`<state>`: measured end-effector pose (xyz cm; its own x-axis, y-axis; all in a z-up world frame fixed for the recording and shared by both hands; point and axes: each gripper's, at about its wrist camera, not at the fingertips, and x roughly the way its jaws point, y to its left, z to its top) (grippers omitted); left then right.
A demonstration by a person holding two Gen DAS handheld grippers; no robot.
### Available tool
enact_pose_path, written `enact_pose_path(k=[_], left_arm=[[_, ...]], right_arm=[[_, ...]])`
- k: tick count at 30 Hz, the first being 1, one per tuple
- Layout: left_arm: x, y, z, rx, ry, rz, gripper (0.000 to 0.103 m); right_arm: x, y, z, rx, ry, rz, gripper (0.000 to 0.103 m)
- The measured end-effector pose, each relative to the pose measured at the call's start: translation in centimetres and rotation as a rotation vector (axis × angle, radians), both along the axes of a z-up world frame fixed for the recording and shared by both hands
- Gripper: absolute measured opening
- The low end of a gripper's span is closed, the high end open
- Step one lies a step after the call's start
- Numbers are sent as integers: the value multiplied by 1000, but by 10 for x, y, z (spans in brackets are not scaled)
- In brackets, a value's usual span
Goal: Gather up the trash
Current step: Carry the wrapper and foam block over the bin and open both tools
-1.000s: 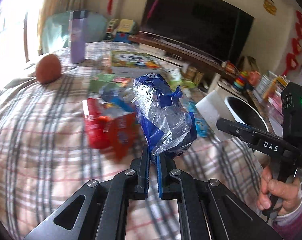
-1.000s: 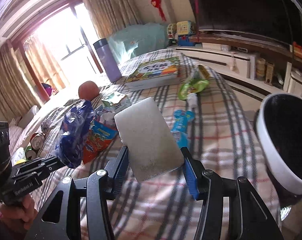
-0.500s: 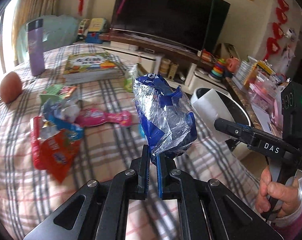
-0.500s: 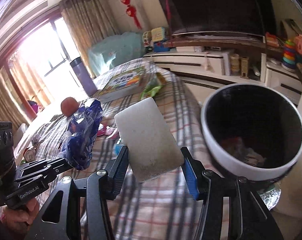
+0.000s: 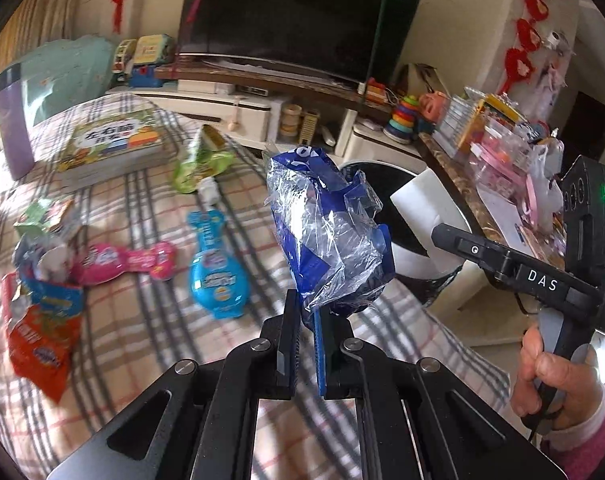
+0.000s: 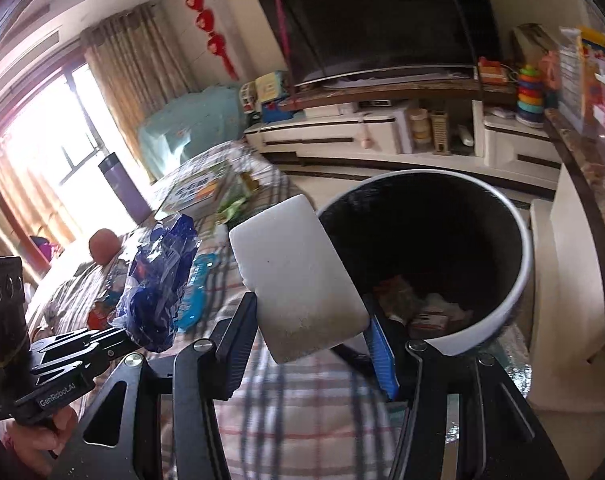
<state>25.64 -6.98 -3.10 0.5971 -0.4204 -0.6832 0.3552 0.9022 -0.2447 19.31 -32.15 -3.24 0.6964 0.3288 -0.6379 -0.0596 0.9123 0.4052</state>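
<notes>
My left gripper (image 5: 307, 322) is shut on a crumpled blue and clear plastic wrapper (image 5: 328, 236), held up above the plaid cloth; the wrapper (image 6: 158, 280) also shows at the left of the right wrist view. My right gripper (image 6: 308, 330) is shut on a flat white block (image 6: 298, 276), which shows as a white block (image 5: 422, 212) in the left wrist view. Just beyond both stands a round trash bin (image 6: 520, 264) with a white rim and black inside, holding some wrappers. The white block hangs at the bin's near left rim.
Loose trash lies on the plaid table cloth (image 5: 142, 312): a blue pouch (image 5: 218, 272), a pink wrapper (image 5: 126, 260), a red-orange bag (image 5: 42, 340), a green packet (image 5: 198, 162). A book (image 5: 114, 140), a purple flask (image 6: 124, 188), a TV stand (image 6: 382, 128) and a cluttered counter (image 5: 502, 160) surround it.
Both grippers have swung to the right across the table with wrapper and block still held. The bin has come from the right edge to right in front of the right gripper.
</notes>
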Motion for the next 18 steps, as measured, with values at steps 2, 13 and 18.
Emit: enact_pose_path(k=[2, 13, 18], left_arm=[[6, -7, 1, 5, 0, -14, 4], [30, -52, 3, 20, 10, -72, 5], [43, -73, 4, 31, 9, -103, 5]], right_arm=[[0, -9, -1, 1, 3, -17, 52], [1, -42, -7, -15, 25, -83, 53], [5, -54, -11, -26, 37, -103, 53]])
